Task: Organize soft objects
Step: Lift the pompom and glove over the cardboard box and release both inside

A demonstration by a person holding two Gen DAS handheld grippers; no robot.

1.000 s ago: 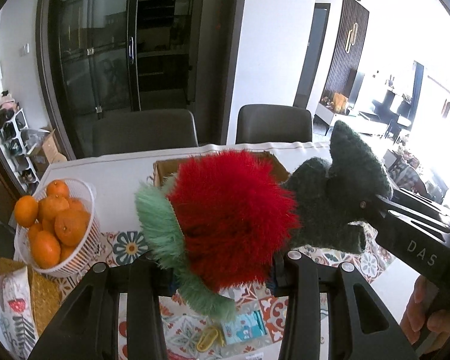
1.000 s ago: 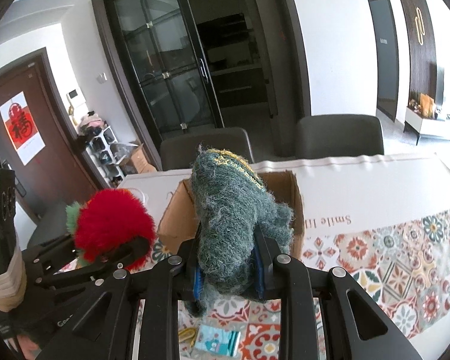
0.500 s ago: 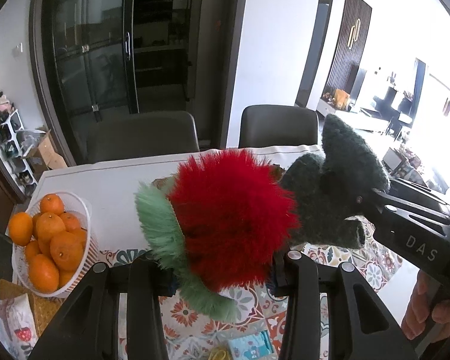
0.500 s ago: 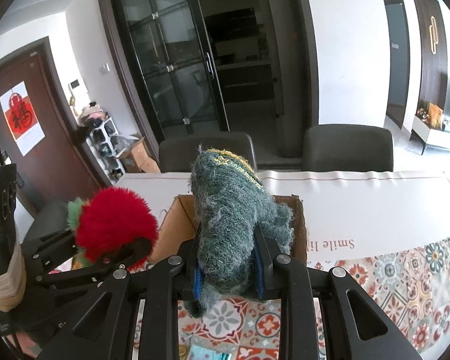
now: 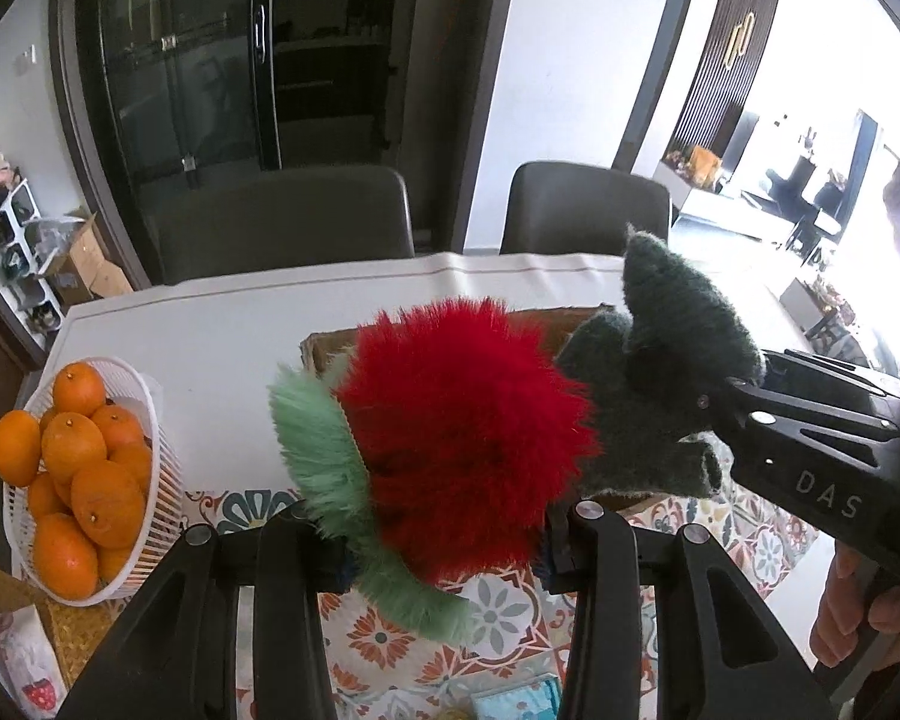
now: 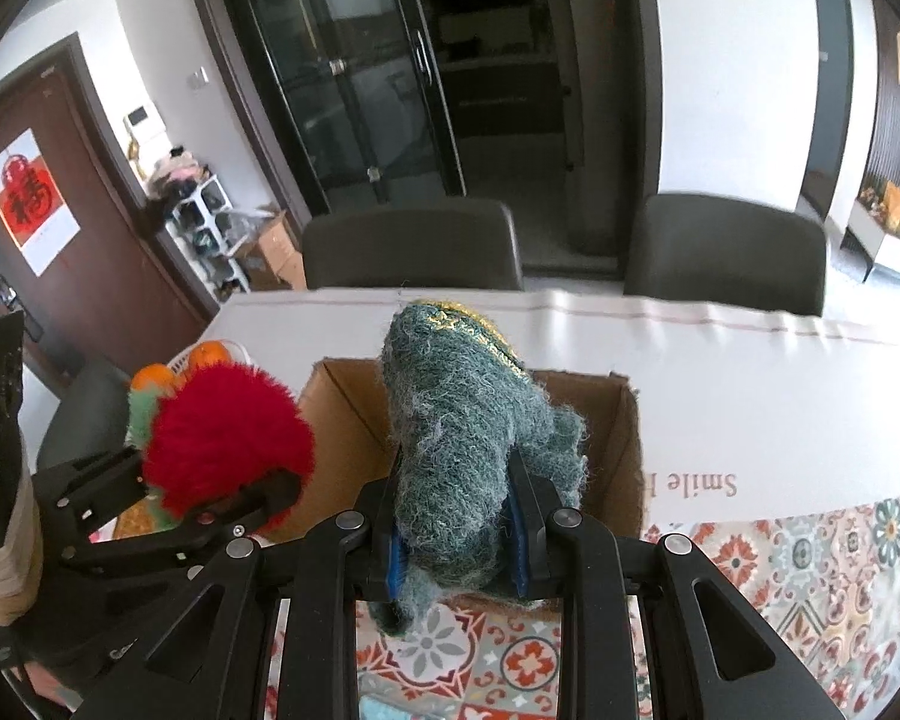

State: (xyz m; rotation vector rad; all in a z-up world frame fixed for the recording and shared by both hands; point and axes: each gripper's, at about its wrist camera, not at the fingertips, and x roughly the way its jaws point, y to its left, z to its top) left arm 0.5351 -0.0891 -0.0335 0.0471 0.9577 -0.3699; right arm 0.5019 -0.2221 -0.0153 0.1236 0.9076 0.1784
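Both hands carry loads over the worktop [image 6: 750, 396]: left gripper [image 5: 444, 546] fingers clamp the red pompom [image 5: 462, 438], right gripper [image 6: 459, 531] fingers pinch the green knitted toy [image 6: 468, 444] just above the cardboard box [image 6: 624, 450]. Risk: two toys crowding one opening, fluff snagging the rim. Box looks empty, probably. The basket of oranges [image 5: 84, 474] sits well left.

Fluffy red plush [image 5: 462, 438], fuzzy green wool toy [image 6: 468, 450], matt cardboard box [image 6: 621, 450]

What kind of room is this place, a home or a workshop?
Most likely a home dining area: a table under a patterned cloth, two padded chairs behind it, a basket of oranges, and a shoe rack by the door.
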